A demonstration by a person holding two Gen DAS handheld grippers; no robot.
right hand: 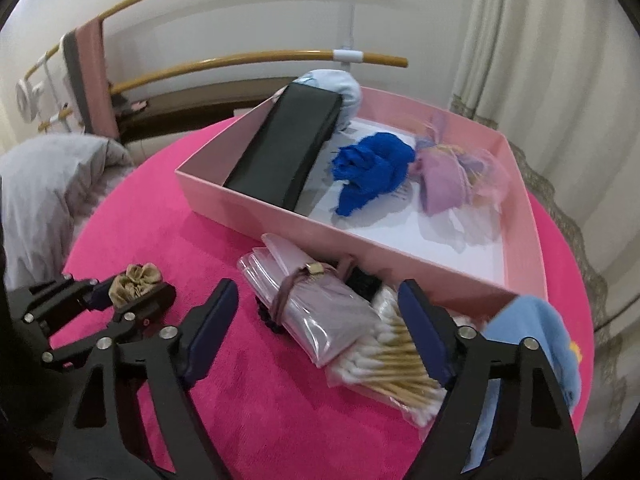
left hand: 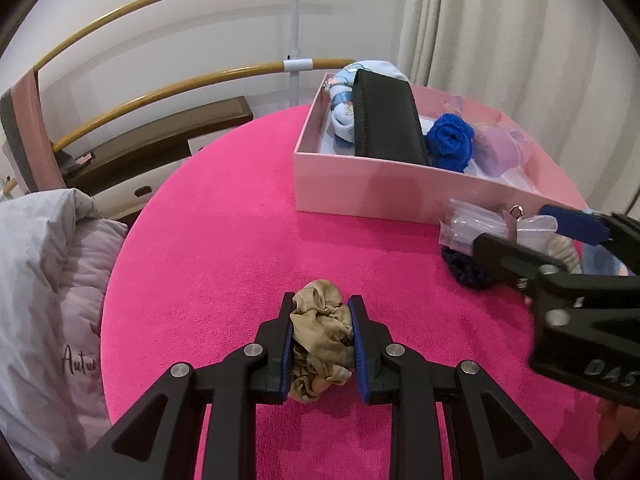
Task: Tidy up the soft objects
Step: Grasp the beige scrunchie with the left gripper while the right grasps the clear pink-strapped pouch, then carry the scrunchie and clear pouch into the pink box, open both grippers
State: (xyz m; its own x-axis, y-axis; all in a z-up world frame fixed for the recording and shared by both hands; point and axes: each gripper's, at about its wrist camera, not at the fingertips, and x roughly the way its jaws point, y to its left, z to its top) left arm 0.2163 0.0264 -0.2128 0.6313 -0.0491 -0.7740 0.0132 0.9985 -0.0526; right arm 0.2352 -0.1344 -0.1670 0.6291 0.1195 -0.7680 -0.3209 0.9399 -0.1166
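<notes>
- The left gripper point(left hand: 322, 344) is squeezing a tan scrunchie point(left hand: 320, 350) between its blue pads, down on the pink cloth point(left hand: 224, 248).
- The right gripper point(right hand: 316, 332) is standing open, with its fingers on both sides of a clear bag roll point(right hand: 316, 304) and a pack of cotton swabs point(right hand: 384, 364), not pressing them.
- The pink box point(right hand: 360, 248) is sitting just behind them.
- A black case point(right hand: 280, 144), a blue cloth point(right hand: 372, 164) and a purple bundle point(right hand: 444, 176) are lying inside the box.
</notes>
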